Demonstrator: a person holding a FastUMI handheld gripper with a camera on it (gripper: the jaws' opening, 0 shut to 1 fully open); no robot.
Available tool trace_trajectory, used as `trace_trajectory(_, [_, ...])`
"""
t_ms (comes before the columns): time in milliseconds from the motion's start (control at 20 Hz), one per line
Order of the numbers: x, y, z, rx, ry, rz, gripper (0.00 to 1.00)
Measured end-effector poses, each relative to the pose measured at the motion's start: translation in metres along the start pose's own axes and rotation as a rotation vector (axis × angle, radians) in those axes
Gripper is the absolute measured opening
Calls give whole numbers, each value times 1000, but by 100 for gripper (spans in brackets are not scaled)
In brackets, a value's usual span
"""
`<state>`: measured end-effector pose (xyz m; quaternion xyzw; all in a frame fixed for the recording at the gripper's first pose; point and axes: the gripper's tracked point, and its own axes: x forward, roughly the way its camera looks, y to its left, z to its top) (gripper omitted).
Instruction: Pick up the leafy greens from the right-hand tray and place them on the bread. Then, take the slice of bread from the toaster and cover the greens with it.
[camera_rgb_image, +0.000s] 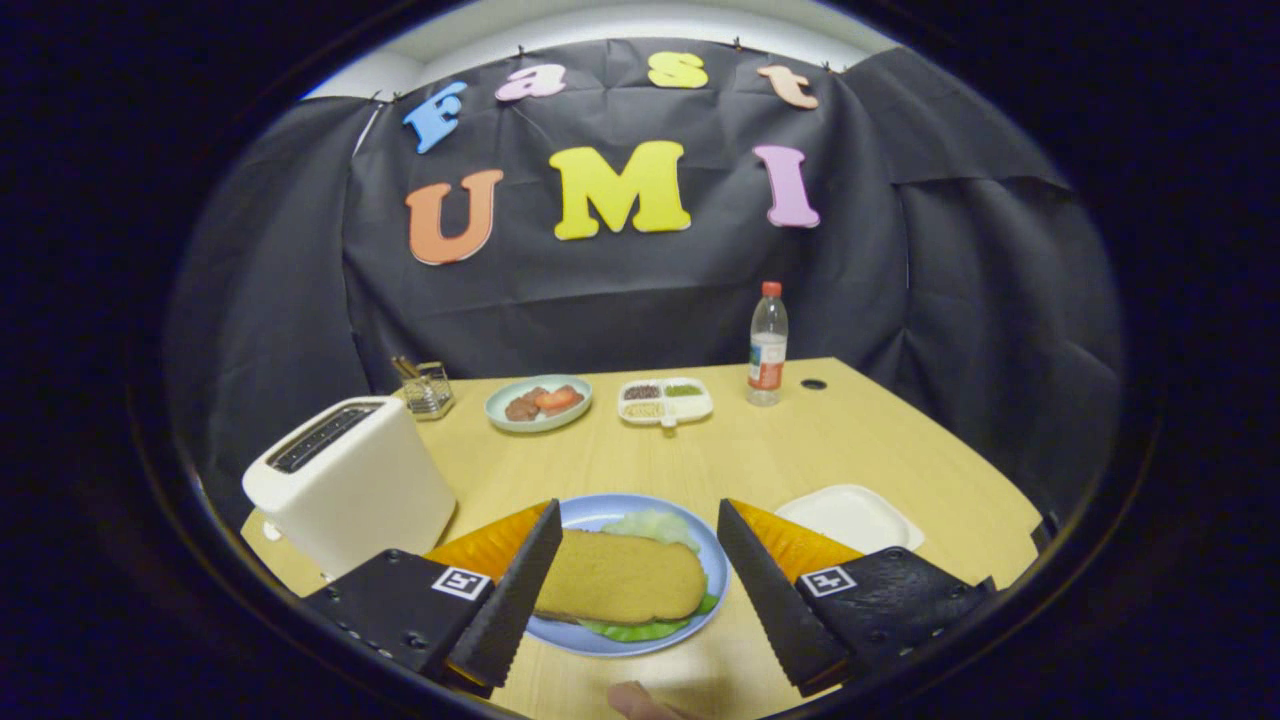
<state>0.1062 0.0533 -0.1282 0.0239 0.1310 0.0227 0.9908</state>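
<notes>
A blue plate (598, 512) lies on the wooden table between my fingers. On it a browned slice of bread (620, 578) rests on top of leafy greens (655, 525), whose pale green edges stick out behind and in front of the slice. My gripper (640, 590) is open, its fingers (515, 595) wide apart on either side of the plate, touching nothing. A white toaster (350, 480) stands to the left of the plate; its slots look dark. A white square tray (850, 518) sits to the right of the plate with nothing on it.
Further back are a pale green plate with food pieces (538, 402), a white divided dish (665, 400), a water bottle (767, 345) and a small wire holder (428, 388). A fingertip (640, 702) shows at the table's near edge.
</notes>
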Motion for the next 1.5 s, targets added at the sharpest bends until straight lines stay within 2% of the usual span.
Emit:
trace_trajectory(350, [-76,8,61,-122,-222,-56,96])
trace_trajectory(650, [-111,10,78,-146,-277,-67,95])
trace_trajectory(1500, [-122,10,74,-159,-267,-56,96])
